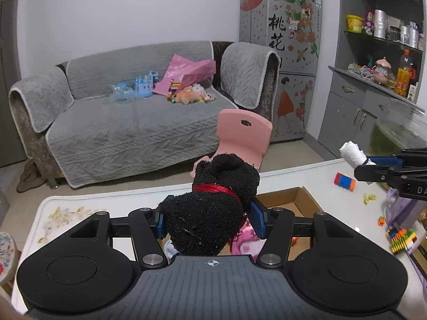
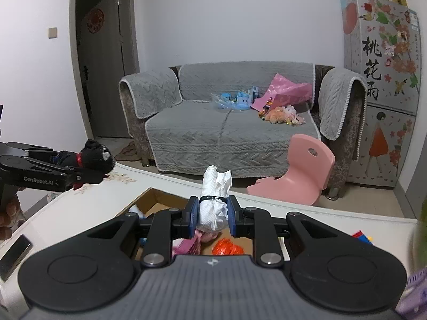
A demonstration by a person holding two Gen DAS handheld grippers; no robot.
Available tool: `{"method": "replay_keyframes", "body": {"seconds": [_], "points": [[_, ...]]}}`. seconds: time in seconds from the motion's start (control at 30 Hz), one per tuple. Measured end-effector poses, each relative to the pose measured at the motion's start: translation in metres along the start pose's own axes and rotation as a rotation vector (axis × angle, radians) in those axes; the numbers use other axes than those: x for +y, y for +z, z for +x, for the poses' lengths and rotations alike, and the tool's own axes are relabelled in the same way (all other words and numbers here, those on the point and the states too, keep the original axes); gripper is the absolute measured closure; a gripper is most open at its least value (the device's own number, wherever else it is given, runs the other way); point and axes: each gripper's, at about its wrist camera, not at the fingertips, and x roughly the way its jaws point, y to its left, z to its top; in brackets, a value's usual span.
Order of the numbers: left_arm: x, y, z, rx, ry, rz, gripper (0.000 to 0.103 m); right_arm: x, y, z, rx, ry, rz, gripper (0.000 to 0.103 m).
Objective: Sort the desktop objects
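My left claw point(image 1: 206, 220) grips the black plush dog point(image 1: 213, 208) by its body. My right claw point(image 2: 212, 214) pinches the white tissue roll point(image 2: 213, 200), both above the cardboard box point(image 2: 152, 200) for dropping in.

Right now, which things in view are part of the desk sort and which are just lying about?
In the job:
- black plush dog, held by left gripper
- white tissue roll, held by right gripper
- cardboard box
- toy blocks on table

Lying about:
- grey sofa with toys
- pink child's chair
- decorated fridge
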Motion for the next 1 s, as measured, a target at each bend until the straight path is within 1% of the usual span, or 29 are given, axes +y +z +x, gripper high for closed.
{"method": "replay_keyframes", "body": {"seconds": [0.1, 0.2, 0.37, 0.6, 1.0], "points": [[-0.002, 0.001, 0.021, 0.024, -0.006, -0.002, 0.04, -0.003, 0.001, 0.015, 0.019, -0.013, 0.005, 0.082], [-0.006, -0.004, 0.043, 0.05, 0.005, 0.013, 0.04, -0.005, -0.001, 0.028, 0.041, -0.022, 0.013, 0.082], [-0.005, -0.013, 0.068, 0.08, 0.013, 0.014, 0.04, -0.008, -0.008, 0.047, 0.078, -0.026, 0.016, 0.082], [-0.006, -0.022, 0.091, 0.106, 0.011, 0.018, 0.04, -0.008, -0.014, 0.066, 0.127, -0.037, 0.023, 0.082], [-0.011, -0.038, 0.119, 0.153, -0.017, 0.009, 0.04, -0.013, -0.022, 0.088, 0.189, -0.055, 0.026, 0.082]]}}
